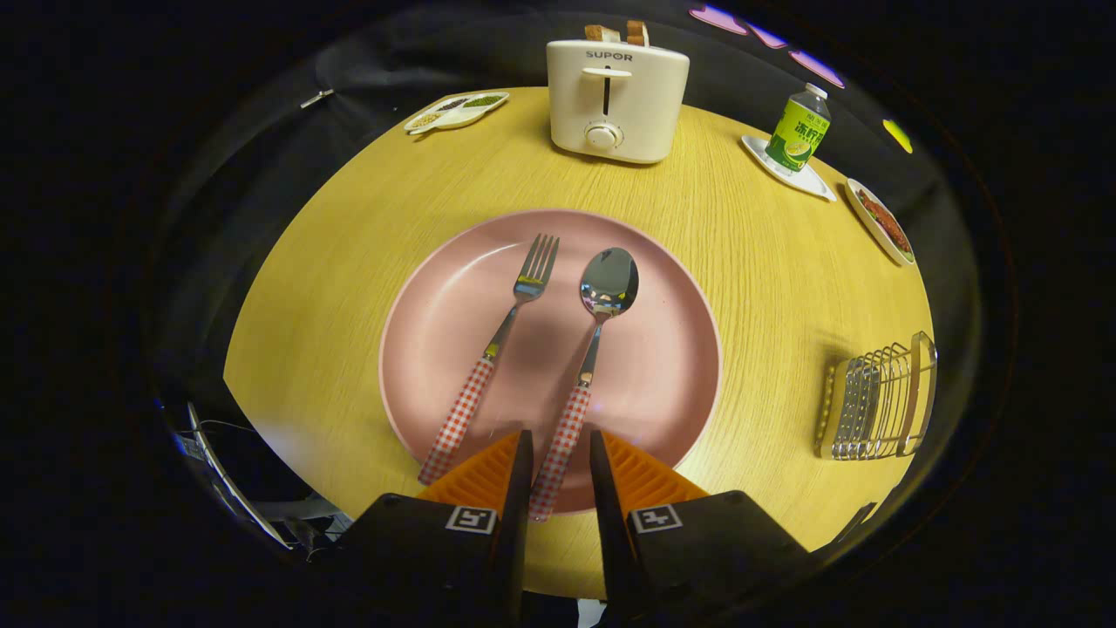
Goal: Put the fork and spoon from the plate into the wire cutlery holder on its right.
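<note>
Checked spoon (582,366) handle lies between the parted fingers (521,471)

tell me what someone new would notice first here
The pink plate in the middle of the round wooden table draws the eye, with a fork and a spoon lying side by side on it, both with checked handles. The gripper is open, its fingers either side of the spoon's handle end. Beyond the plate stands a white toaster; the wire cutlery holder sits to the plate's right.
</note>
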`<state>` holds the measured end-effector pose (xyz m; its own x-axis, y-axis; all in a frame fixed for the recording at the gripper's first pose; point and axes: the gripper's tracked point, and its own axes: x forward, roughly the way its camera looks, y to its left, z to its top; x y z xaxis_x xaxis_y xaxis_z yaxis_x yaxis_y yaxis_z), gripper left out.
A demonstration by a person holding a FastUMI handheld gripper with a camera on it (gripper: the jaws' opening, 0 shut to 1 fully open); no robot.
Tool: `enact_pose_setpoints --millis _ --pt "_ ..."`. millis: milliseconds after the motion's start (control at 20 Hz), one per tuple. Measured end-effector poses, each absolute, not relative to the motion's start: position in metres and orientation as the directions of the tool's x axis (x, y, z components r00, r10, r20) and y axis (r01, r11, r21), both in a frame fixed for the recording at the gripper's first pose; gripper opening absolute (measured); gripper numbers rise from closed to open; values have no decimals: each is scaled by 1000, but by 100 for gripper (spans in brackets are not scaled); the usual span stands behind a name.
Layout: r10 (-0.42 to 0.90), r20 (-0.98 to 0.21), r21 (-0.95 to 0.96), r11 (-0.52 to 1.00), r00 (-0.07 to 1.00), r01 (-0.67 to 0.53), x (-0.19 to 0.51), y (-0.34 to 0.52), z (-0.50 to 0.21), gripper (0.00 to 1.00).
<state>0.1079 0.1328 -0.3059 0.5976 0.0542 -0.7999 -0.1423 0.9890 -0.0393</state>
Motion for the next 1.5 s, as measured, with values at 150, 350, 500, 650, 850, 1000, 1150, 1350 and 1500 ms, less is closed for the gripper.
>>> enact_pose_setpoints --millis 150,350,500,650,850,1000,1150,1350,1500 --pt "73 -810 -2 992 582 -127 108 131 -305 18" --pt "103 -800 21 989 591 -144 109 123 -293 14" --pt "158 -792 92 986 590 -140 105 120 -280 11" --pt "157 -782 100 987 603 -128 100 104 -265 11" --pt "161 -760 105 986 630 -126 89 82 -235 11" --pt "181 -747 136 983 640 -120 77 61 -213 11" --pt "176 -748 111 984 639 -140 61 31 -194 11" --pt "134 -770 79 990 623 -116 35 -28 -178 11" --pt "111 -815 46 991 568 -128 19 -71 -176 11"
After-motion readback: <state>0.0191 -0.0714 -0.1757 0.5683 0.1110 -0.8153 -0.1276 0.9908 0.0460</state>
